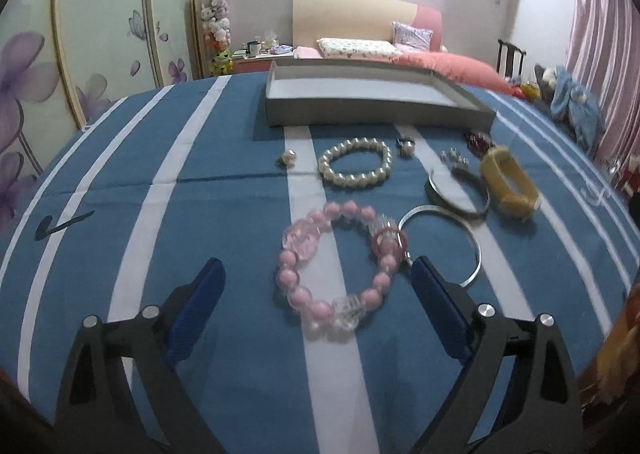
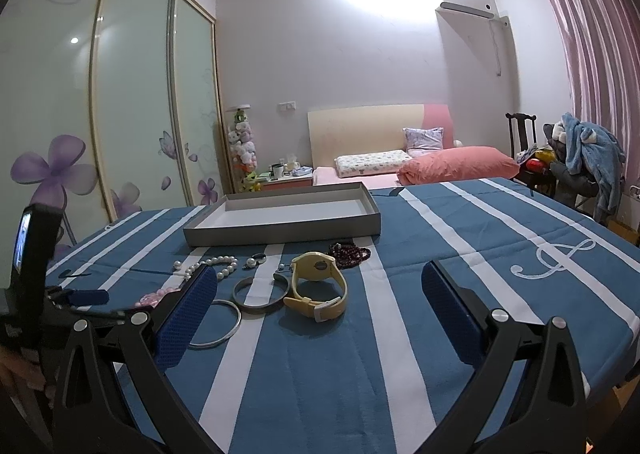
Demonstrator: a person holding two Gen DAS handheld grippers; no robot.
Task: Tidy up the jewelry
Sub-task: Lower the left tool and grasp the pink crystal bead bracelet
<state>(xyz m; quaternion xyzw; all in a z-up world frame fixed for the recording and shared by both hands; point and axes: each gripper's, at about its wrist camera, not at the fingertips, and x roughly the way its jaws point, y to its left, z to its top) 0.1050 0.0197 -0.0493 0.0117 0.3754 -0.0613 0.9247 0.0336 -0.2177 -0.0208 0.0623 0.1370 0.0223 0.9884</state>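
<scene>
While both grippers hang over the striped blue cloth (image 1: 224, 189), neither has hold of anything. The left gripper (image 1: 316, 278) has its jaws spread wide, one on either side of the pink bead bracelet (image 1: 340, 266), which lies flat on the cloth nearest the camera; whether the blue pads (image 1: 200, 302) touch it cannot be told. The right gripper (image 2: 320, 286) is likewise wide open, with only bare cloth between its fingers.

Taking the grey tray (image 1: 372, 93) as the landmark, all the jewelry lies on the cloth in front of its near wall, none inside it. Just in front of the tray sits the pearl bracelet (image 1: 355, 166), with a small pearl piece (image 1: 289, 157) to its left and a small ring-like piece (image 1: 405, 145) to its right. Further right of the tray's front lie the dark red bead string (image 2: 350, 254) and the yellow watch (image 2: 320, 286), with the dark metal bangle (image 2: 262, 294) just beside the watch and a small silver cluster (image 1: 454, 158) near them. The thin silver bangle (image 1: 444, 242) lies further from the tray, touching or just beside the pink bead bracelet.

Beyond the tray are a bed with a pink quilt (image 2: 460, 165), a wardrobe with flower-printed doors (image 2: 60, 169) and a pink curtain (image 2: 592, 53).
</scene>
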